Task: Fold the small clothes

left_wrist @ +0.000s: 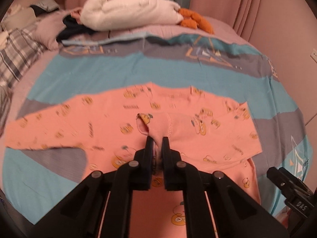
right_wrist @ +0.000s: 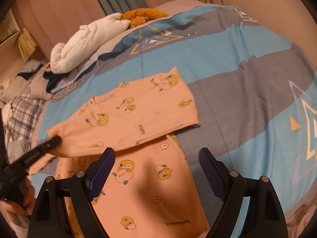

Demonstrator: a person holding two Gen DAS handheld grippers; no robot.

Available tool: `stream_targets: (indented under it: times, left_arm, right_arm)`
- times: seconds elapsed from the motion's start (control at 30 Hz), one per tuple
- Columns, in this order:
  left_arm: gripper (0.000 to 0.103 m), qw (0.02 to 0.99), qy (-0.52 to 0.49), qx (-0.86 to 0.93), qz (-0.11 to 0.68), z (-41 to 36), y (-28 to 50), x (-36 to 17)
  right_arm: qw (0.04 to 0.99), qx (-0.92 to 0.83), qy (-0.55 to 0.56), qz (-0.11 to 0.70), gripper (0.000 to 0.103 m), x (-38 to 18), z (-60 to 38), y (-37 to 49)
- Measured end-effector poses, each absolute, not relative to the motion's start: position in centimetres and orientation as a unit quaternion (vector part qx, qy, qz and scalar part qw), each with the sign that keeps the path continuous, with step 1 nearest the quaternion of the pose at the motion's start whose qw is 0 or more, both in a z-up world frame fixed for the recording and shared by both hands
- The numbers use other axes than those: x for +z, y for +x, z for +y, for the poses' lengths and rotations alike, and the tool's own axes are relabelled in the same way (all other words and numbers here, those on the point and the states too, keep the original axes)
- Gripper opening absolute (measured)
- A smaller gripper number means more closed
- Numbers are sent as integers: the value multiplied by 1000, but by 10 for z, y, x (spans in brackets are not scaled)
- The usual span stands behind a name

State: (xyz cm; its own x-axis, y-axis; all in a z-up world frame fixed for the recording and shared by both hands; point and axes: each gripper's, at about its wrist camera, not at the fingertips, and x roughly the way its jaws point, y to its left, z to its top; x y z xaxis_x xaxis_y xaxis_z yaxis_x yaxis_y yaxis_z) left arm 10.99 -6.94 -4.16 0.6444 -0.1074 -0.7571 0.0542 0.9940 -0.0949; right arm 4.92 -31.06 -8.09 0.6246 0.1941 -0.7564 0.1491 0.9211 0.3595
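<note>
A pink small garment (left_wrist: 99, 123) printed with yellow ducks lies spread on the blue and grey bedcover (left_wrist: 118, 71). My left gripper (left_wrist: 157, 140) is shut on a raised fold of its fabric near the middle, and the cloth bunches up between the pads. In the right wrist view the same garment (right_wrist: 138, 115) has one part folded across its lower body, and the left gripper (right_wrist: 56, 138) pinches its left end. My right gripper (right_wrist: 156, 158) hovers open over the lower part of the garment with nothing between its blue pads (right_wrist: 103, 168).
A white plush bundle (left_wrist: 128, 10), an orange soft toy (left_wrist: 196, 19) and dark clothing (left_wrist: 73, 27) lie at the far side of the bed. Plaid bedding (left_wrist: 15, 53) is at the left. A person's hand (right_wrist: 25, 200) holds the left tool. Pink curtains stand behind.
</note>
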Motion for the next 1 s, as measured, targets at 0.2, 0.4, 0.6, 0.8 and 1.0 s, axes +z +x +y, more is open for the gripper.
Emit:
stream_targets:
  times: [0.2, 0.4, 0.6, 0.8, 1.0]
  left_arm:
    - [8, 914, -30, -37, 403, -54, 106, -25]
    - [8, 918, -25, -22, 395, -39, 101, -21]
    - [8, 919, -24, -8, 394, -23, 101, -21]
    - [8, 912, -33, 0, 409, -11, 102, -30]
    - [8, 908, -37, 13, 418, 1, 105, -39]
  right_arm:
    - [883, 16, 193, 428, 86, -77, -306, 52]
    - [885, 24, 185, 427, 86, -76, -299, 54]
    - [886, 29, 180, 427, 86, -75, -293, 59]
    - [886, 34, 172, 430, 86, -75, -286, 61]
    - [884, 31, 168, 435, 86, -77, -285, 65]
